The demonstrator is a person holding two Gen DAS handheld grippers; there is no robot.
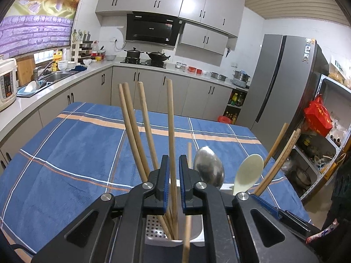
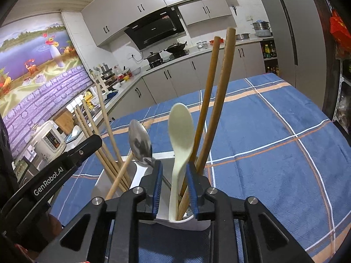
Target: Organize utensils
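A white utensil holder point(image 1: 153, 230) point(image 2: 140, 171) stands on the blue checked tablecloth, right under both grippers. It holds several wooden chopsticks point(image 1: 131, 120) point(image 2: 219, 98), a metal spoon point(image 1: 208, 166) point(image 2: 140, 142) and a cream plastic spoon point(image 1: 248, 171) point(image 2: 181, 127). My left gripper point(image 1: 174, 156) point(image 2: 97, 141) is closed narrowly around one upright chopstick point(image 1: 171, 120) whose lower end sits in the holder. Another chopstick point(image 1: 187, 230) leans out toward the camera below the jaws. My right gripper point(image 2: 174, 163) is open; the cream spoon's handle stands between its pads with a gap on both sides.
The table point(image 1: 76, 153) stretches ahead to its far edge. Beyond it are kitchen cabinets and a stove point(image 1: 151, 59). A rice cooker point(image 1: 6, 83) sits on the left counter. A fridge point(image 1: 280, 76) and a shelf with a red bag point(image 1: 318, 116) stand on the right.
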